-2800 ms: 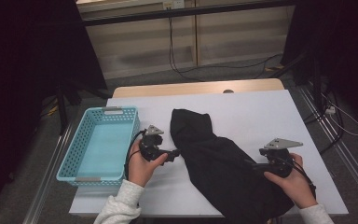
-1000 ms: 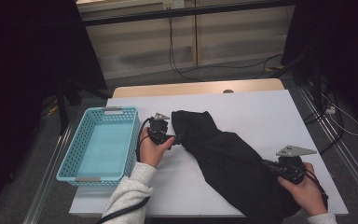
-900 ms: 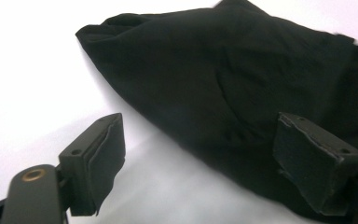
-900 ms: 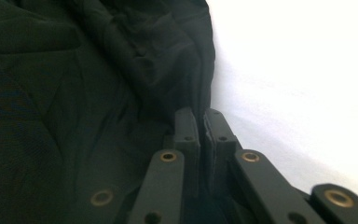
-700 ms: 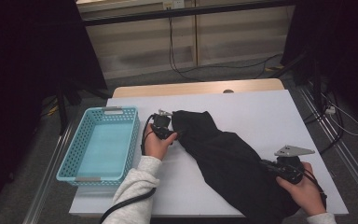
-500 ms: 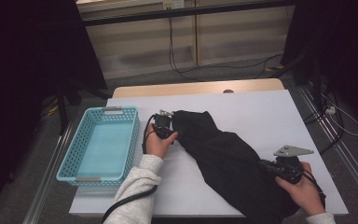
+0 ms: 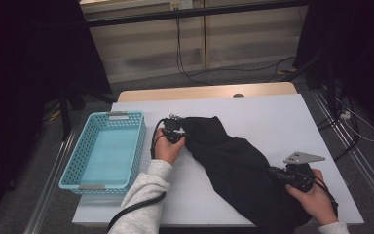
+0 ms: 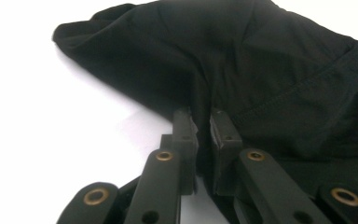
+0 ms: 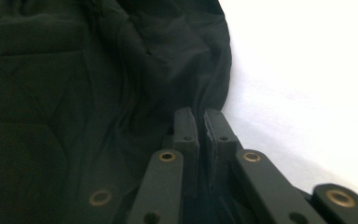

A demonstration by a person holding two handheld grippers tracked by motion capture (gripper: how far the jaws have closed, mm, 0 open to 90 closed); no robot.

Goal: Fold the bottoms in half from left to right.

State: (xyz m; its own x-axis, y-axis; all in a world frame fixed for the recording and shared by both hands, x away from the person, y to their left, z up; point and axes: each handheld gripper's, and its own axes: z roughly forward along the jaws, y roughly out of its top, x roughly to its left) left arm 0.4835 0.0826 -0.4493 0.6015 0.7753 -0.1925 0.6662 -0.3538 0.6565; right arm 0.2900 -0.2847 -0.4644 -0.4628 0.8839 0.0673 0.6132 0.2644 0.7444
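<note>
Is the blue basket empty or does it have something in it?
Empty. The high view shows the basket's bare blue floor; the black cloth lies beside it.

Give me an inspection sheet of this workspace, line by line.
Surface: white table, lit well.
Job's things: black garment lying slantwise across the table.
Clutter: empty turquoise basket at the table's left.
Grippers: left gripper has just been closing, its fingers pinching the cloth's upper end; right gripper shut on the lower end.
Cables: gripper cable along the left sleeve; wires on the floor behind.
Surroundings: dark room, pale wall panels.
</note>
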